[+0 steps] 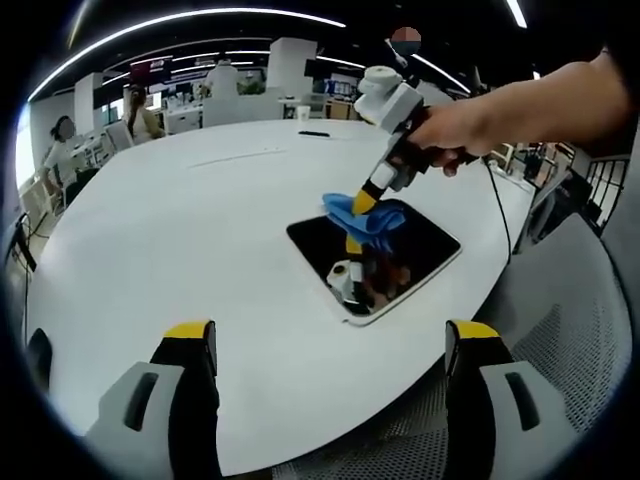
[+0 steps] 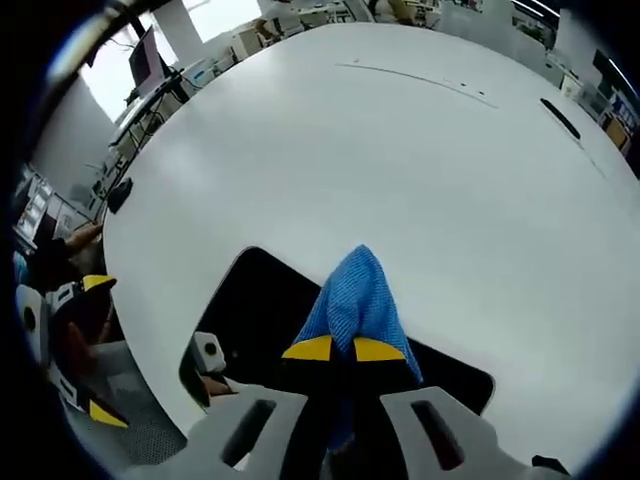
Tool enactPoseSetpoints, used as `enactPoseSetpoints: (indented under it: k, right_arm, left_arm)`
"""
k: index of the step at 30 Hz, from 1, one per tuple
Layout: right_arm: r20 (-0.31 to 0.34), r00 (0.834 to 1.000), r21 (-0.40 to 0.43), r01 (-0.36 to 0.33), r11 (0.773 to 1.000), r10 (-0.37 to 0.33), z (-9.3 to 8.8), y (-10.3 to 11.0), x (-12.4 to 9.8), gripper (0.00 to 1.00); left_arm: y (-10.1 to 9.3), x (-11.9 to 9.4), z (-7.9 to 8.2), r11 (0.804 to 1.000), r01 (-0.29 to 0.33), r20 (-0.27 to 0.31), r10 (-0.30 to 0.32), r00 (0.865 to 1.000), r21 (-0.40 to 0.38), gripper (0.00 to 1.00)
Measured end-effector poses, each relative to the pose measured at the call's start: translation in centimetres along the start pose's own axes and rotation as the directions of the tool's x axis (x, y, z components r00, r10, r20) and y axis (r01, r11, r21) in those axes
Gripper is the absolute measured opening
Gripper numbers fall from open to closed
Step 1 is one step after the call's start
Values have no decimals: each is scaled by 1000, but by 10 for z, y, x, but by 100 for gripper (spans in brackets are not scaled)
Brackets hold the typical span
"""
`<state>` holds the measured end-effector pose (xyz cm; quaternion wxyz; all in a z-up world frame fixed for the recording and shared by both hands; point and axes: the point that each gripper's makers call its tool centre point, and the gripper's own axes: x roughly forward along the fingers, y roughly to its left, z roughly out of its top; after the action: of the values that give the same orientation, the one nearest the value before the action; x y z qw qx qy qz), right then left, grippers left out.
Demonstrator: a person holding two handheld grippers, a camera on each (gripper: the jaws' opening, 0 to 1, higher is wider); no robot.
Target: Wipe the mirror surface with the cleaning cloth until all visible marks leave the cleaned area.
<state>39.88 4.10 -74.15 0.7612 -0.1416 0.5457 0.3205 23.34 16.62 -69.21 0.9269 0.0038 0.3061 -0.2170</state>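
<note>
Left gripper view: the left gripper [image 1: 330, 350] hovers off the table [image 1: 180, 230] edge, jaws spread wide and empty. The mirror [image 1: 420, 255] lies flat ahead of them, near the table's edge. The right gripper [image 1: 362, 200] presses the blue cloth [image 1: 385, 220] on the mirror's far part.

Right gripper view: the jaws are clenched on the cloth [image 2: 352, 295], which extends straight ahead over the mirror [image 2: 255, 295]. The right gripper [image 2: 333, 349] is the nearer one for wiping.
</note>
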Motion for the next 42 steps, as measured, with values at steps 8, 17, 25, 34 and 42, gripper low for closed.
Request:
enactPoseSetpoints:
  k: [8, 17, 25, 34, 42]
  right_arm:
    - [-1, 1000, 21, 8, 1000, -8, -1, -18, 6, 0]
    - [-14, 1000, 43, 21, 999, -20, -13, -24, -8, 0]
    - [-37, 999, 63, 39, 997, -36, -20, -32, -15, 0]
    - [-31, 998, 73, 51, 996, -49, -22, -31, -20, 0]
    - [-6, 998, 95, 71, 993, -70, -23, -29, -23, 0]
  left_arm:
    - [-2, -2, 3, 1000, -2, 8, 2, 1000, -9, 94]
    - [-2, -2, 4, 1000, -3, 0, 3, 1000, -15, 95]
    - [-1, -3, 4, 1000, -11, -4, 11, 1000, -13, 96]
    - [1, -3, 6, 1000, -14, 6, 14, 1000, -5, 95]
    - [2, -3, 8, 1000, -18, 16, 18, 1000, -20, 98]
